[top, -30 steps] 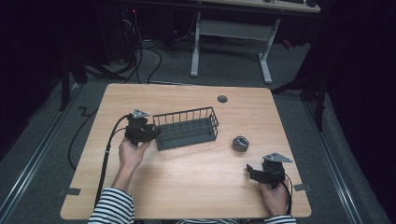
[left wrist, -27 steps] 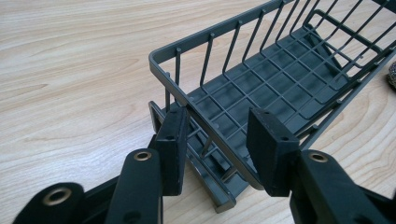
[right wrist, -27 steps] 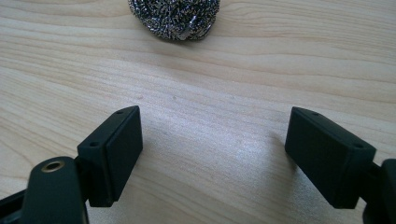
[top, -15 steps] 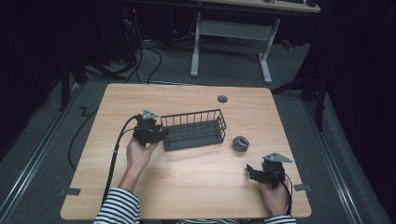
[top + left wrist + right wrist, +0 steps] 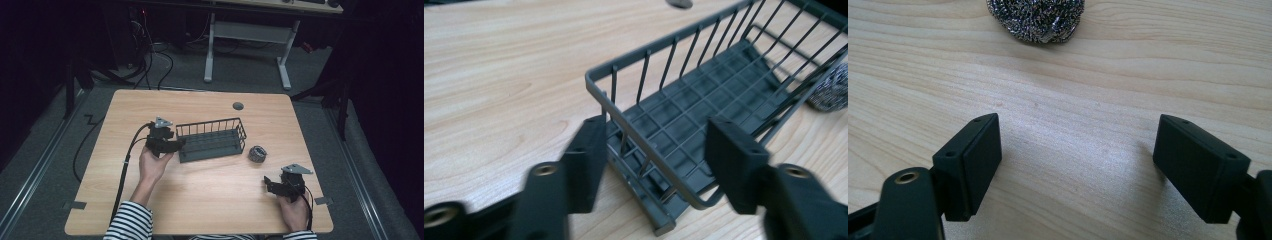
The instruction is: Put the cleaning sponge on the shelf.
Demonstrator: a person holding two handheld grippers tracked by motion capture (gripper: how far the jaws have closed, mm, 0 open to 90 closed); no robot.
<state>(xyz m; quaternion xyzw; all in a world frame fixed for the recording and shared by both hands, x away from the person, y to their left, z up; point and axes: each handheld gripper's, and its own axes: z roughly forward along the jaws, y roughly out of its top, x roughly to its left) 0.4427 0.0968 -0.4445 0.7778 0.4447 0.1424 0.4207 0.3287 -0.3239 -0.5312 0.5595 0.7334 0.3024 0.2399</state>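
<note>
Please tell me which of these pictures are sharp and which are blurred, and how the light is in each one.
High view: table lit, surroundings dark, slightly soft. Left gripper view: left gripper smeared by motion blur, wire basket sharper. Right gripper view: even light, right gripper crisp, steel scourer sharp with small glints.

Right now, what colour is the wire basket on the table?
Dark grey wire basket; the left gripper view shows it best.
</note>
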